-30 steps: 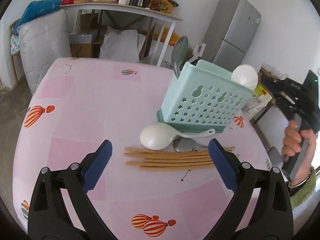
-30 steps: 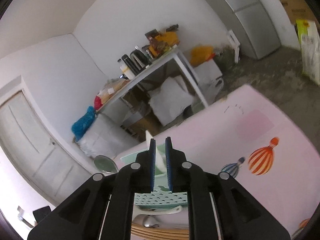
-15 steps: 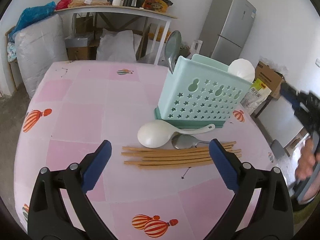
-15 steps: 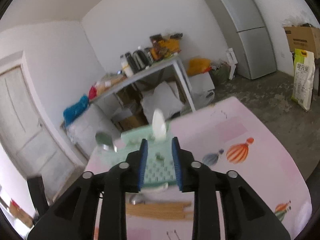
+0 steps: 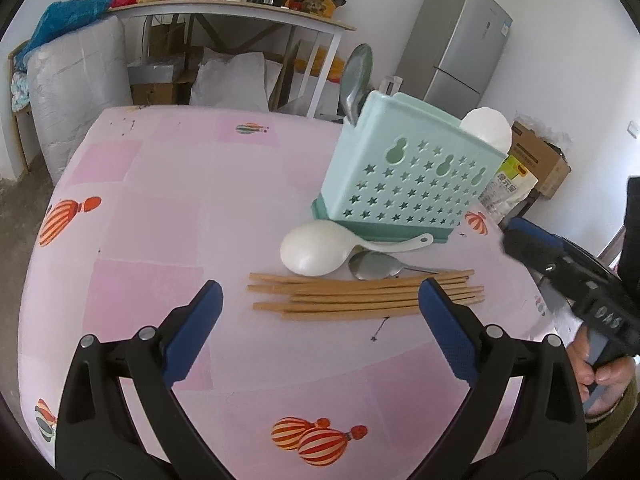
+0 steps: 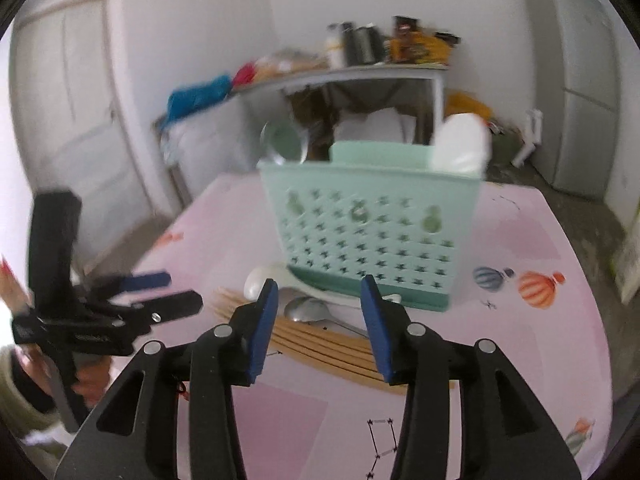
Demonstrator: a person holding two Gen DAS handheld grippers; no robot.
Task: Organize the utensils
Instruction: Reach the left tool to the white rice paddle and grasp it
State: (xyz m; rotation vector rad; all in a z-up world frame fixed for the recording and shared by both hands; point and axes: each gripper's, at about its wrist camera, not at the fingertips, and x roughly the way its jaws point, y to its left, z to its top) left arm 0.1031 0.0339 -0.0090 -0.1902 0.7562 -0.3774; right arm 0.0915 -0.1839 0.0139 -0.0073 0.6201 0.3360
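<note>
A mint-green utensil holder (image 5: 408,176) with star holes stands on the pink table; it also shows in the right wrist view (image 6: 372,232). A metal spoon (image 5: 356,76) and a white spoon (image 5: 488,132) stand in it. In front lie a white rice spoon (image 5: 316,246), a metal spoon (image 5: 376,266) and several wooden chopsticks (image 5: 360,296). My left gripper (image 5: 320,320) is open and empty, just short of the chopsticks. My right gripper (image 6: 318,316) is open and empty, above the chopsticks (image 6: 320,344), and shows at the right edge of the left wrist view (image 5: 532,240).
The pink balloon-print tablecloth (image 5: 160,208) has its edges close at left and right. Behind stand a cluttered white side table (image 5: 240,8), wrapped bundles (image 5: 76,96) and a grey fridge (image 5: 460,40). The left gripper shows at the left of the right wrist view (image 6: 132,300).
My right gripper opened from nearly shut and swung down over the chopsticks, facing the holder. My left gripper stayed open and tilted slightly closer to the table.
</note>
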